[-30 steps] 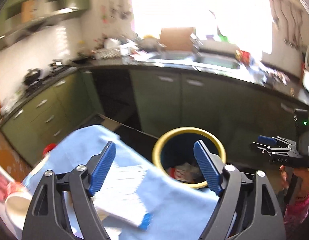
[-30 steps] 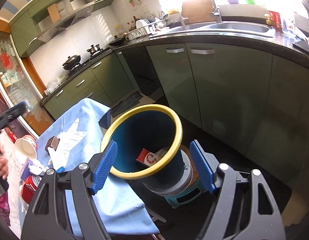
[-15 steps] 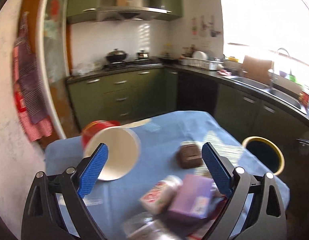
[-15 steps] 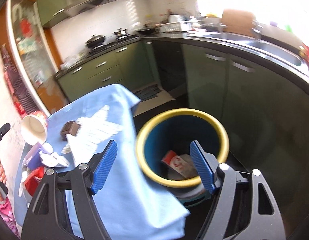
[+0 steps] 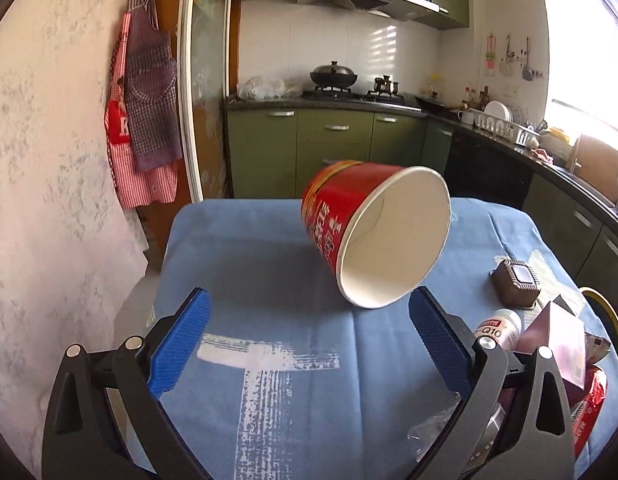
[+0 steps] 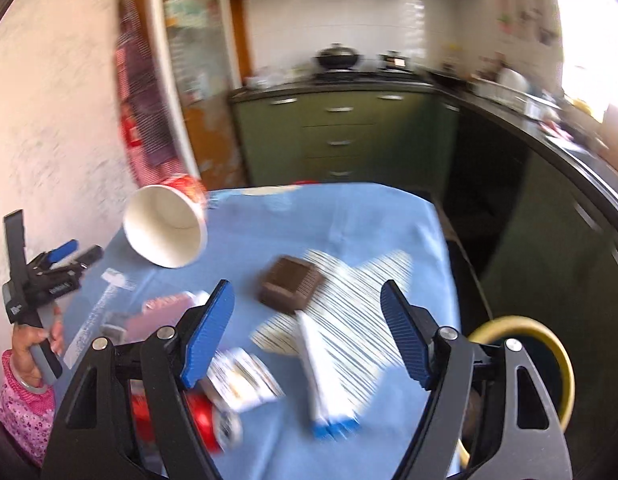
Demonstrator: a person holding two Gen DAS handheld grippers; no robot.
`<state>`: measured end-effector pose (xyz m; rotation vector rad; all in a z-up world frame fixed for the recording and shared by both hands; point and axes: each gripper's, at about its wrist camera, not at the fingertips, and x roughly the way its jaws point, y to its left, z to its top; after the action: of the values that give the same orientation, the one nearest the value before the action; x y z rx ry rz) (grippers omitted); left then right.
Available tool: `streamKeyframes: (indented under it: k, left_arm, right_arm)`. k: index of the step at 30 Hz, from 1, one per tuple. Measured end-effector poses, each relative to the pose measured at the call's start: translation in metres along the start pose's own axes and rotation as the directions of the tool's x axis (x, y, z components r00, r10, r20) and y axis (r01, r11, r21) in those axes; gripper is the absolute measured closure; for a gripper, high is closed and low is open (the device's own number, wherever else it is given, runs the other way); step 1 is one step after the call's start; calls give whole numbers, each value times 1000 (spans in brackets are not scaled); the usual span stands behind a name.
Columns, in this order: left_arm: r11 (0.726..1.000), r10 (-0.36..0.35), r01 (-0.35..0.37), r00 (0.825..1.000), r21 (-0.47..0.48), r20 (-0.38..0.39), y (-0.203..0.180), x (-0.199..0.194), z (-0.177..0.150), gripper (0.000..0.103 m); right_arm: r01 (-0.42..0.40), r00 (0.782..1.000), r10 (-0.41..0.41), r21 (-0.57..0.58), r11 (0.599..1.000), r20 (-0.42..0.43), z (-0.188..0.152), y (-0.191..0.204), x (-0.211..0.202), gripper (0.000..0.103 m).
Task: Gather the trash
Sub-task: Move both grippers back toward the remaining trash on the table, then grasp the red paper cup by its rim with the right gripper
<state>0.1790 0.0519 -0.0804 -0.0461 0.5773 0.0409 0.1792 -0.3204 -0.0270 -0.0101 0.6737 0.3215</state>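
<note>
Hovering above the near end of the blue tablecloth [image 5: 269,380], the left gripper [image 5: 309,336] has its jaws spread wide with nothing between the blue pads. Just beyond it a red paper noodle cup [image 5: 373,236] lies on its side, white open mouth facing the camera, right of centre. To the right on the cloth: a dark brown square box [image 5: 517,282], a white pill bottle [image 5: 499,328], a pink carton [image 5: 557,344] and a red wrapper [image 5: 589,404] near the right finger. A yellow bin rim [image 5: 609,320] shows past the table's right edge

Right wrist view is motion-blurred. The right gripper [image 6: 305,334] is also wide open and empty, over the near part of the table. Between its fingers lie the brown box [image 6: 291,286] and a white tube with a blue end [image 6: 325,380]; a red can [image 6: 205,420] and white packet [image 6: 241,380] sit by the left finger. The noodle cup [image 6: 165,226] is at far left, the yellow-rimmed bin [image 6: 549,344] low right, off the table
</note>
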Motion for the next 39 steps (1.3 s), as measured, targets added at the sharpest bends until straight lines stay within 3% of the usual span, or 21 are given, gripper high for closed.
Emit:
streamKeyframes:
  k: [5,11,17,23,26,31,39]
  left_arm:
    - [1000,-3,2,1000,-14,-19,-1,8,-7,5]
    - [1000,0,0,999,-4,-48,-8,18,-10,5]
    - [1000,-5,5,998,-4,-63,-10,22,-11,5]
    - [1000,-6,4,998,-20,-65,-7,22,-10,5]
    - [1000,-7,6,998,-20,-65,-7,22,-10,5]
    - [1000,-8,8,998,-13,-63,-8,23,-10,5]
    - [1000,-7,6,998,-11,-58,-10,21,-11,5]
  right_arm:
    - [-116,993,120,-174,978,9,39,50,47,31]
    - [-203,979,199,-406,891,-54,73,116,109,31]
    - [-214,976,157,-510,833,-153,81,154,167,32]
    - [-183,979,96,-579,794,-178,82,169,200,48]
    - [-178,979,83,-579,796,-186,83,171,211,58]
    - [-160,980,72,-528,834,-184,91,169,222,95]
    - [-234,955,153,-325,916,-255,117,144,207,100]
